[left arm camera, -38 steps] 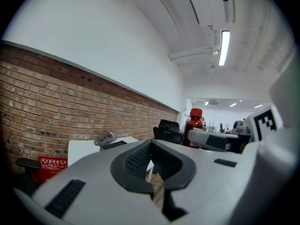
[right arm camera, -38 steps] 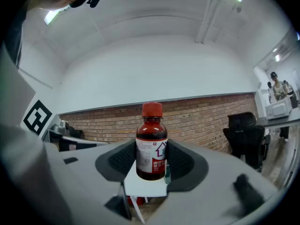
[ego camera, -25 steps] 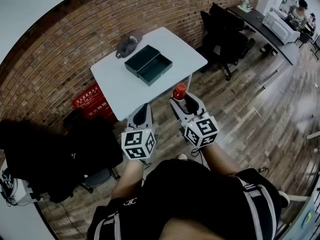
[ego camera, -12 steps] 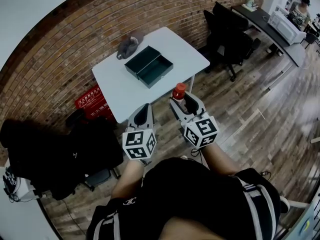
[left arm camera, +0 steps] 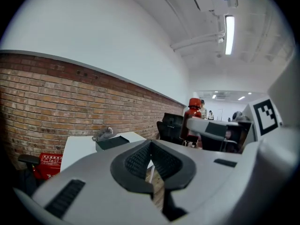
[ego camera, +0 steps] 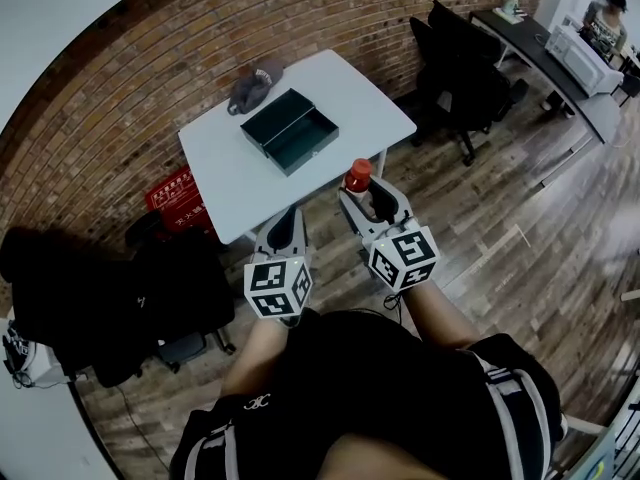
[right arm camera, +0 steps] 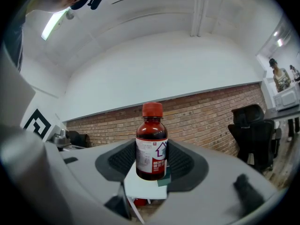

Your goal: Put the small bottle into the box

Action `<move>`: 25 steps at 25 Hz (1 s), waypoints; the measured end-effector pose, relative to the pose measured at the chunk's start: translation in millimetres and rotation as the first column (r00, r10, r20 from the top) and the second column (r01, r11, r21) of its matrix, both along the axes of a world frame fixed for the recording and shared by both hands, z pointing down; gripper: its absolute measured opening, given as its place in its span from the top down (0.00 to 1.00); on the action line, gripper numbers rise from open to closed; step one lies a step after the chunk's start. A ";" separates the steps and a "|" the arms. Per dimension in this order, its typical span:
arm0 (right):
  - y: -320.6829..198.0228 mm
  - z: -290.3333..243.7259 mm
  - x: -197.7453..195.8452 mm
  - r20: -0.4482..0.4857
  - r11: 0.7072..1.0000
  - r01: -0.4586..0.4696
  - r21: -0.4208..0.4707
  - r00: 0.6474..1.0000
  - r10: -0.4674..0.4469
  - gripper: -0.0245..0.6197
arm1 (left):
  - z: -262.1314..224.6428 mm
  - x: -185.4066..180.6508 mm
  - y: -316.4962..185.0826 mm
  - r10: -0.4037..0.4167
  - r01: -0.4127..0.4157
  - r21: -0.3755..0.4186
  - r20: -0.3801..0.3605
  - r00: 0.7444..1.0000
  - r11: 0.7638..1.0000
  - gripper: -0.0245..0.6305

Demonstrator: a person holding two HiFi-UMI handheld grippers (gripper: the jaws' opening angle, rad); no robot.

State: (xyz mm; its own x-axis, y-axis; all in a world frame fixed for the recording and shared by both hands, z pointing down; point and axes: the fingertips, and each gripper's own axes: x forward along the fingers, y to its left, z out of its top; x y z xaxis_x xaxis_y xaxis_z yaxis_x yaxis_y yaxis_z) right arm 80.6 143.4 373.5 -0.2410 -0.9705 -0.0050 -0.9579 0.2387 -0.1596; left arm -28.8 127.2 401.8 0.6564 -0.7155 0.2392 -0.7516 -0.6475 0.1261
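A small brown bottle point(right arm camera: 151, 146) with a red cap and white label stands upright between the pads of my right gripper point(right arm camera: 151, 162), which is shut on it. From the head view the bottle point(ego camera: 358, 177) shows its red cap at the tip of the right gripper point(ego camera: 366, 192), just short of the white table's point(ego camera: 222, 162) near edge. A dark green box point(ego camera: 289, 130) lies open on that table, lid flipped back. My left gripper point(ego camera: 283, 226) is shut with nothing in it, beside the right one. In the left gripper view the bottle point(left arm camera: 192, 114) and the box point(left arm camera: 113, 142) both show.
A grey cap point(ego camera: 255, 85) lies on the table behind the box. A red crate point(ego camera: 177, 196) sits on the floor under the table's left side. Black office chairs point(ego camera: 460, 73) stand to the right, a dark bag point(ego camera: 110, 298) to the left. A brick wall runs behind.
The table and box have slid slightly left and up in the head view. Both grippers keep their pose, the bottle still held.
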 end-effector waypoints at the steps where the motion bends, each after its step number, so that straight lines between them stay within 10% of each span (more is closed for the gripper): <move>1: -0.2 0.0 4.1 -0.001 1.000 0.000 0.001 1.000 0.000 0.64 | 0.9 3.4 0.1 0.000 0.000 -0.002 0.001 1.000 1.000 0.94; 25: -105.8 -2.9 38.6 -0.024 1.000 -0.022 0.007 0.999 0.022 0.64 | 3.6 33.5 -115.4 0.022 -0.022 0.006 -0.022 1.000 1.000 0.94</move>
